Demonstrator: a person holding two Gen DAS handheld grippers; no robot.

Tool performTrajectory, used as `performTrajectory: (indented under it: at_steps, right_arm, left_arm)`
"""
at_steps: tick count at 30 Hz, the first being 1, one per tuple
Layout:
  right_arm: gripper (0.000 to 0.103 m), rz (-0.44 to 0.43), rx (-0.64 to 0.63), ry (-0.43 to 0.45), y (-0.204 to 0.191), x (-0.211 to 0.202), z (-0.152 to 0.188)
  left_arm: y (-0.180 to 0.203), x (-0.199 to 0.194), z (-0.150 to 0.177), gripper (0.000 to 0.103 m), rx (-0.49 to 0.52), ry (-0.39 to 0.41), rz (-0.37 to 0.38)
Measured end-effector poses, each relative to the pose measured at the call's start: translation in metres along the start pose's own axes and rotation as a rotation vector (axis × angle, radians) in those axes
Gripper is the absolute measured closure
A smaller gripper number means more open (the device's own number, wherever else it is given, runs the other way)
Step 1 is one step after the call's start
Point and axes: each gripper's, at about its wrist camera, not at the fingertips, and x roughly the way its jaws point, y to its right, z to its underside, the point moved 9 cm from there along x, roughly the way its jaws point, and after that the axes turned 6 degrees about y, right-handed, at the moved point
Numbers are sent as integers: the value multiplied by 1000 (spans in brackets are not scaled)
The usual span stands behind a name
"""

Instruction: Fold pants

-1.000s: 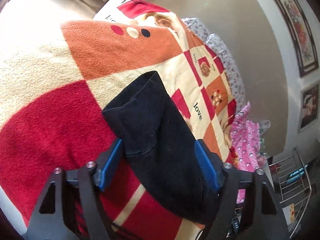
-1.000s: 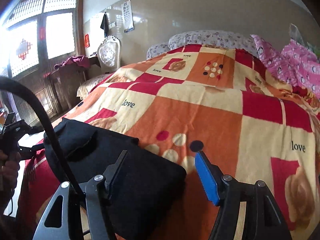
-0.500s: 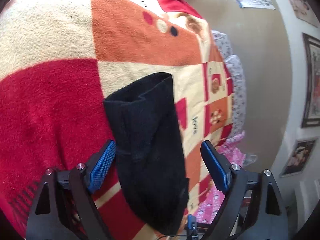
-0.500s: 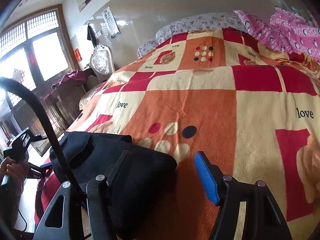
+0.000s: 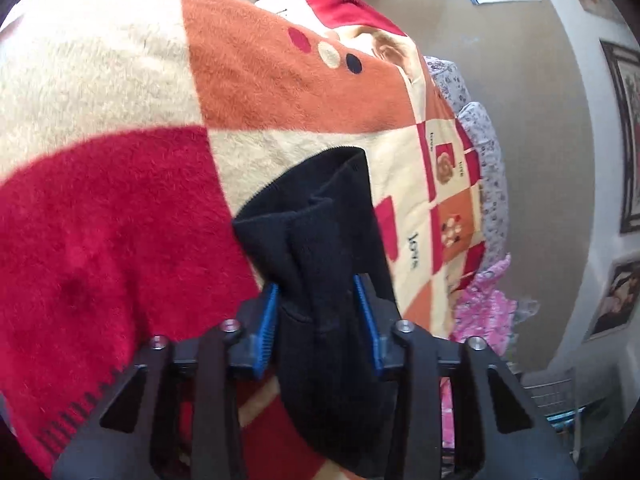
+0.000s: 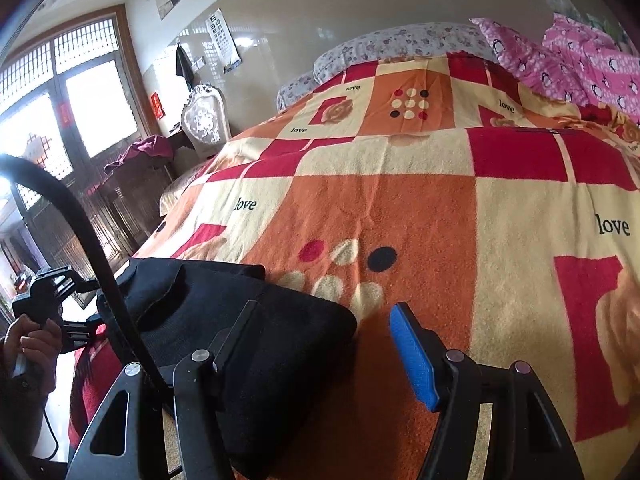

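Note:
Black pants (image 5: 320,232) lie folded on a checked fleece blanket (image 5: 120,220) near the bed's edge. My left gripper (image 5: 317,312) is closing on one end of them; the cloth bunches up between the blue pads (image 5: 267,320), which press it from both sides. In the right wrist view the pants (image 6: 224,312) lie at the lower left. My right gripper (image 6: 325,322) stands open at their other end: one corner of the cloth lies between its fingers and its blue pad (image 6: 412,356) is clear of the fabric.
A person's hand (image 6: 28,344) holds the left gripper off the bed's left side. Pink bedding (image 6: 580,60) and flowered pillows (image 6: 400,40) lie at the head. A dark cabinet (image 6: 132,184) and a white chair (image 6: 204,120) stand by the wall.
The left jaws, wide open around the pants before, have closed in and pinched the cloth into a fold. The right gripper has stayed open at the other end.

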Motion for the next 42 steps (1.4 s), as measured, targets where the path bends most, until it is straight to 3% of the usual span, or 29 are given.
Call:
performTrajectory:
  at_steps: [4,6,10,14,16,18,24,28,32,34,36,38,42]
  right_arm:
    - [39,7,-3,-14,1,2,2]
    - [39,3,-6,-18,0,3,2]
    - [39,6,3,-14,3,2,2]
    - [39,-2,25,0,6,-1,0]
    - [39,-13,40,10,7,-3,-1]
    - [39,-19,66,23,11,-6,-3]
    - [38,-22,172,77,29,-15,-10]
    - [38,-16,323,151,59,-27,-16]
    - [38,-44,588,234,106,-43,-10]
    - [38,-74,661,219,114,-43,-9]
    - [38,-193,637,151,95,-36,-20]
    - [38,-382,632,88,60,-32,-33]
    - [37,-547,545,1,3,-22,-50]
  left_arm:
    - [-2,-1,1,85,123,53,-32]
    - [3,-2,5,88,252,103,-76]
    - [56,-16,33,89,759,319,-183]
    - [122,-22,108,89,1299,527,-176]
    - [139,-14,148,89,1483,548,-132]
    - [149,-8,187,89,1596,526,-66]
    - [169,0,258,89,1704,480,52]
    - [170,16,286,89,1755,394,48]
    - [157,25,306,89,1817,343,41]
    - [157,26,305,89,1809,335,38]
    - [157,21,302,89,1799,353,43]
    - [160,18,300,89,1802,374,48]
    - [159,16,300,89,1805,398,50]
